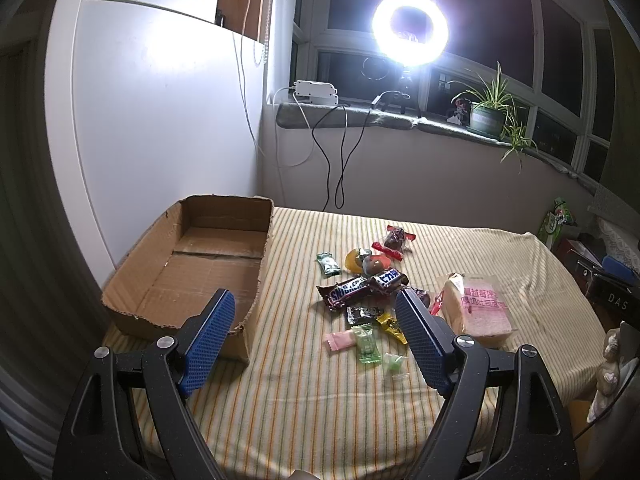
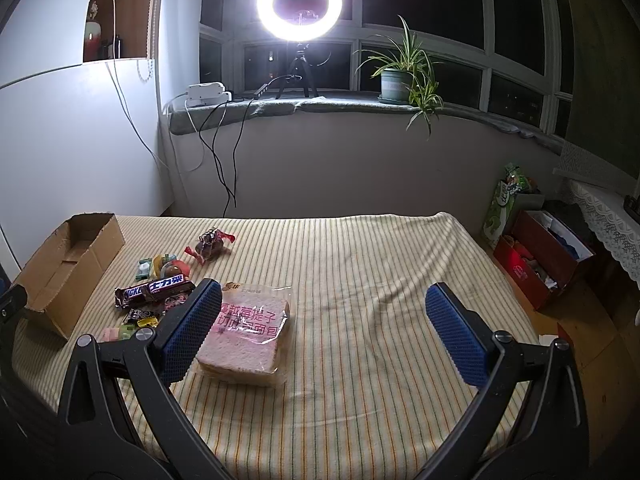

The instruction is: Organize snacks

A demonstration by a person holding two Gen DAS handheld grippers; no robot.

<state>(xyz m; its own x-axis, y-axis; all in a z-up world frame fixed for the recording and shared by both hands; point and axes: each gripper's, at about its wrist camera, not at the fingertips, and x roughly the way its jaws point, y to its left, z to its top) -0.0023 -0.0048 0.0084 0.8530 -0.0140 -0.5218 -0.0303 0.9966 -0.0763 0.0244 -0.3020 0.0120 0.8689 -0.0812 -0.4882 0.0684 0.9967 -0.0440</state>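
1. The left wrist view looks down into the open, torn-edged brown cardboard box; its creased floor is bare. The right wrist view catches this box only from the side, at the far left of the striped cloth-covered counter.
2. The left tool has its blue, dimpled pads spread wide, gripping nothing, over the near edge of the snack pile.
3. The right tool is likewise spread and empty, with bare cloth between its pads.
4. The snacks lie loose on the counter, right of the box: a glossy brown Snickers bar, a small green wrapped candy, a pale pink flat wrapper, and a dark red-ended sweet farthest back.
5. A clear plastic bag of sliced bread with pink print shows whole in the right view, just beside the left pad of that tool; the left view partly hides this bag behind a finger.
6. Only the right view shows a red cardboard box on the floor.
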